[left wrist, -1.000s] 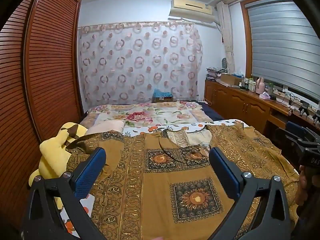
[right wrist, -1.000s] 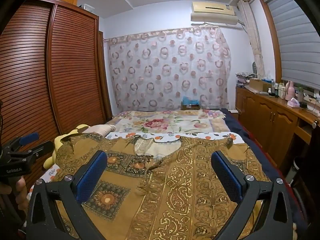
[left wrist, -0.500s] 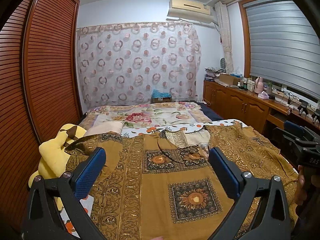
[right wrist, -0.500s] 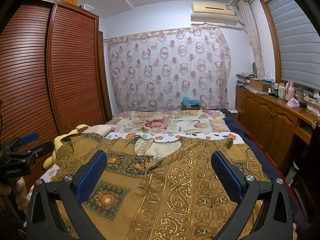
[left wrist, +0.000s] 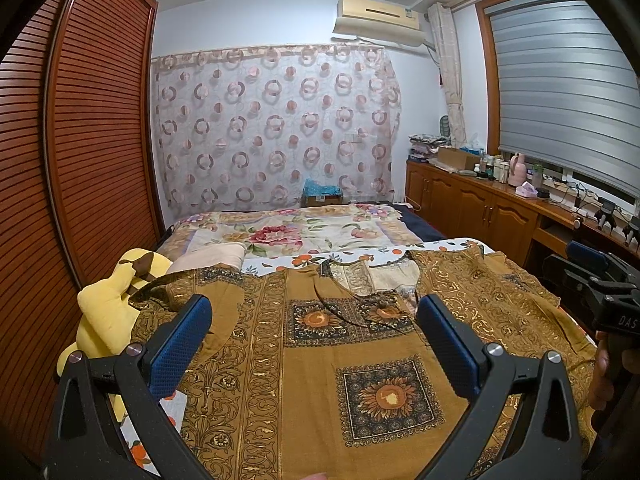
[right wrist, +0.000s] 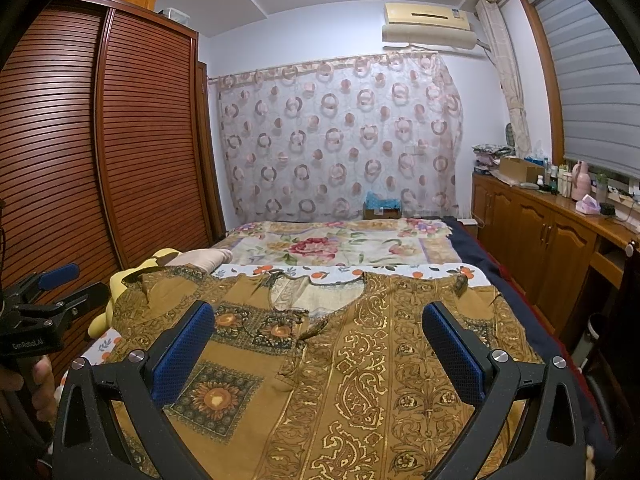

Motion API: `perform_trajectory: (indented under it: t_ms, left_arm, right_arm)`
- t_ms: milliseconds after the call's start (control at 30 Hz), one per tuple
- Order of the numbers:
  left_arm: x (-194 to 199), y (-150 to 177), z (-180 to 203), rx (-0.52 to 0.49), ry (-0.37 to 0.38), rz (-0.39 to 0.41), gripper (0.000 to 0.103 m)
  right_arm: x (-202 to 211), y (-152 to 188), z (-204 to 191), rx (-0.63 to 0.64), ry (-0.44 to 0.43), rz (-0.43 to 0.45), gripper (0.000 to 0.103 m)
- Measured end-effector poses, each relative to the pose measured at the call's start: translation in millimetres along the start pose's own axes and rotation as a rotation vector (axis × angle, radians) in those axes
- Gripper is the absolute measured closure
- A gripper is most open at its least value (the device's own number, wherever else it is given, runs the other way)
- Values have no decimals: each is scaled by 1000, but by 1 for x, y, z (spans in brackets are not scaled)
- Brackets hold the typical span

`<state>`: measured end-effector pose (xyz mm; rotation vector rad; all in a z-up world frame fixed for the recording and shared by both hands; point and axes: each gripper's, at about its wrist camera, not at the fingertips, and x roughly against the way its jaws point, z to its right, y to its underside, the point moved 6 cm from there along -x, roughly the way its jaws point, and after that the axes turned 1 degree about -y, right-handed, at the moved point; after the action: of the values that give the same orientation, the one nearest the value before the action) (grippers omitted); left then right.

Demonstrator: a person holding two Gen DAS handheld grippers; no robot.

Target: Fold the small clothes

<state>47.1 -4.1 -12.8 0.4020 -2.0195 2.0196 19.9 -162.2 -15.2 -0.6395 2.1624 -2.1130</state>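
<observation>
A mustard-brown patterned top [left wrist: 312,360] [right wrist: 360,360] lies spread flat on the bed, neckline toward the far end. Its left half carries sunflower squares [left wrist: 388,392]; its right half has gold paisley print [right wrist: 400,380]. My left gripper [left wrist: 314,340] hovers open above the left half with nothing between its blue pads. My right gripper [right wrist: 318,344] hovers open over the middle of the top, also holding nothing. Each gripper shows at the edge of the other view: the right gripper [left wrist: 600,288] held by a hand, and the left gripper [right wrist: 44,304] likewise.
A yellow plush toy [left wrist: 104,308] and a pinkish pillow [left wrist: 208,256] lie at the bed's left edge by the louvred wardrobe [left wrist: 80,160]. A floral quilt [left wrist: 296,232] covers the far bed. A wooden cabinet [left wrist: 480,208] with bottles runs along the right wall.
Both views have barely shifted; the grippers stay open above the top and the cloth has not moved.
</observation>
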Motion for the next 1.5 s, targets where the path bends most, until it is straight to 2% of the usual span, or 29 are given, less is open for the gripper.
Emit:
perform_trajectory:
  t_ms: [1500]
  left_arm:
    - [1, 0, 6, -8, -1, -2, 0]
  right_arm:
    - [-7, 1, 2, -2, -13, -10, 0]
